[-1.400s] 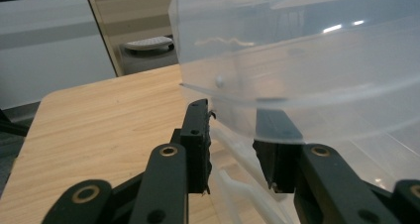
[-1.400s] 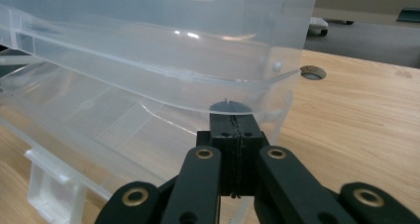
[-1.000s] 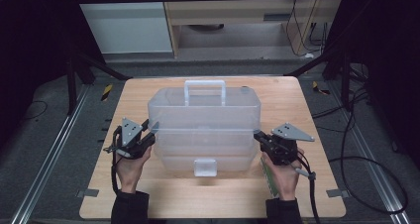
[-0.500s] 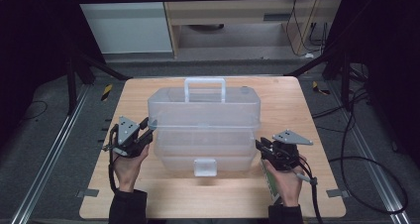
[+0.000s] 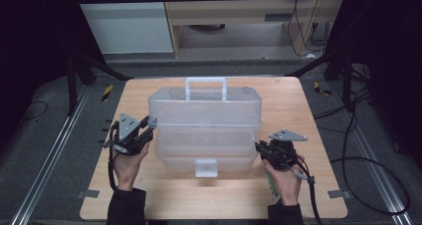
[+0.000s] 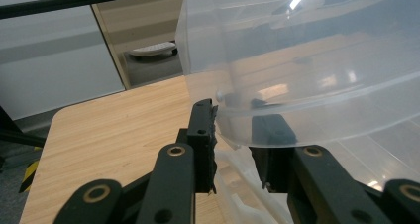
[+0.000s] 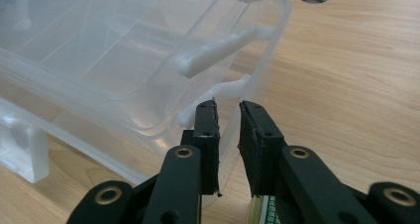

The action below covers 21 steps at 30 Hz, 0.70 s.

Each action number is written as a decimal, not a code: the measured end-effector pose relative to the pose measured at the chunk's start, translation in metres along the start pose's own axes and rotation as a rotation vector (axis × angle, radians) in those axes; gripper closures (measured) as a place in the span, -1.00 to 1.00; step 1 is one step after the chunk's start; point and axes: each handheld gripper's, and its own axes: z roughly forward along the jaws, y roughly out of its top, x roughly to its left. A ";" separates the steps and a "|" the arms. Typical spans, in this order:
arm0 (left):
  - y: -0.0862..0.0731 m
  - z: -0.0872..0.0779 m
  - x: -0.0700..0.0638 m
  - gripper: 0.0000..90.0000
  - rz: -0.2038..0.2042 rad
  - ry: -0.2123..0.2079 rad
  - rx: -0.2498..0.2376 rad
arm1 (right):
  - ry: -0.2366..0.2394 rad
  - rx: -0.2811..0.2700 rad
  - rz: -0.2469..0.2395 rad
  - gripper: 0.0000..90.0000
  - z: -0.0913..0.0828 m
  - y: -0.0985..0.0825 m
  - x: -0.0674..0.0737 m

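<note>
A clear plastic box (image 5: 204, 150) with a handle (image 5: 205, 88) on top stands in the middle of the wooden table (image 5: 308, 110). Its lid (image 5: 204, 108) is lifted a little off the base. My left gripper (image 5: 149, 125) is at the lid's left end. In the left gripper view it (image 6: 235, 110) is shut on the lid's rim (image 6: 233, 130), one jaw outside and one seen through the plastic. My right gripper (image 5: 259, 148) sits beside the base's right end. Its jaws (image 7: 228, 105) have just been closing to a narrow gap, with nothing between them and the box's corner (image 7: 237, 87) just ahead.
A white latch (image 5: 206, 168) hangs at the front of the base. A green and white strip (image 5: 272, 187) lies on the table under my right hand. Bare wood runs along the table's near edge and right side. Black frame rails and cables surround the table.
My right gripper has slid slightly back toward the near edge and its jaws have parted a little. The left gripper and the lid have stayed put.
</note>
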 end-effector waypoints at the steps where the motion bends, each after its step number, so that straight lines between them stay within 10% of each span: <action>1: 0.001 0.000 0.001 0.58 -0.001 0.000 0.001 | 0.002 0.001 0.000 0.75 0.000 0.000 -0.001; 21: 0.016 0.007 0.007 0.61 0.010 0.001 0.035 | 0.013 0.129 -0.011 0.80 0.005 0.017 0.002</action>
